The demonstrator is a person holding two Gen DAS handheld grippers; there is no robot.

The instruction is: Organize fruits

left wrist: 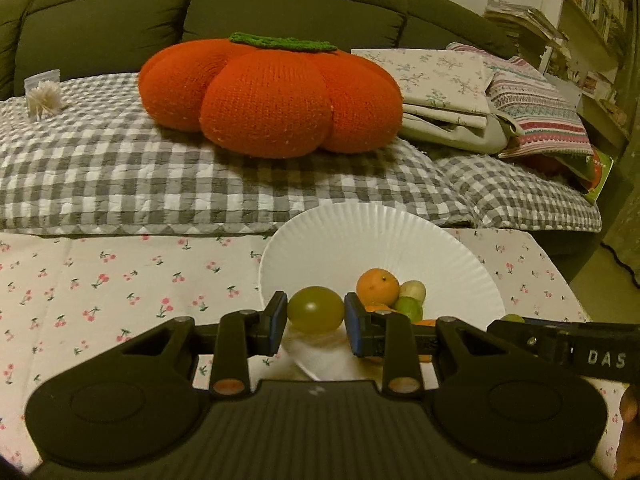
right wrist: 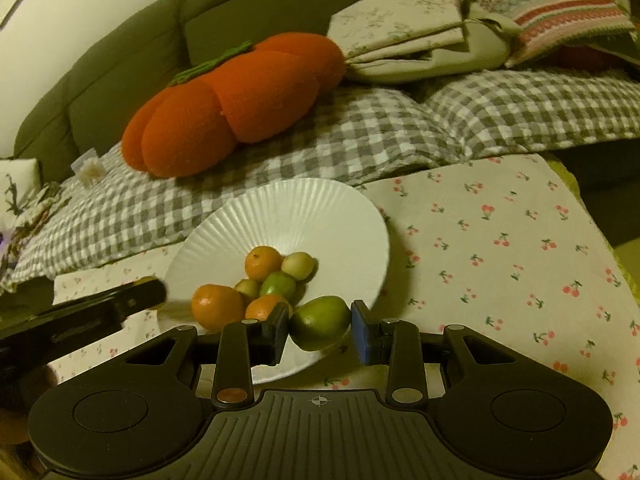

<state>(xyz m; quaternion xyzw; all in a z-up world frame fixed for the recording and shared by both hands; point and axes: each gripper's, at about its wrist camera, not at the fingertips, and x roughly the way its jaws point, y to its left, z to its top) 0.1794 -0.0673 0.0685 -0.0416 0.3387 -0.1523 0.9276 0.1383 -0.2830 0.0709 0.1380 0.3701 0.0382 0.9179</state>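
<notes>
One white ribbed plate (right wrist: 304, 216) sits on a cherry-print cloth (right wrist: 500, 248), just in front of a grey checked quilt (right wrist: 360, 140). The left gripper (left wrist: 316, 320) has its jaws narrowed onto one round yellow-green fruit (left wrist: 316, 309), both blue pads touching its sides, above the near part of the plate. The right gripper (right wrist: 320, 326) is closed the same way on one green lime-like fruit (right wrist: 320, 322) at the plate's near rim; its left pad presses the fruit, and the right pad looks to be just at its skin. From the right wrist view the heap in the plate counts six: three oranges (right wrist: 263, 262) and three small green or pale fruits (right wrist: 278, 285), all touching one another. The left wrist view shows only part of that heap, the rest being hidden behind its fingers. That makes eight fruits in all, two of them gripped. On the quilt lie one orange knitted pumpkin cushion (left wrist: 272, 96) and a stack of folded linens (left wrist: 452, 84), backed by a dark sofa (left wrist: 120, 20).
</notes>
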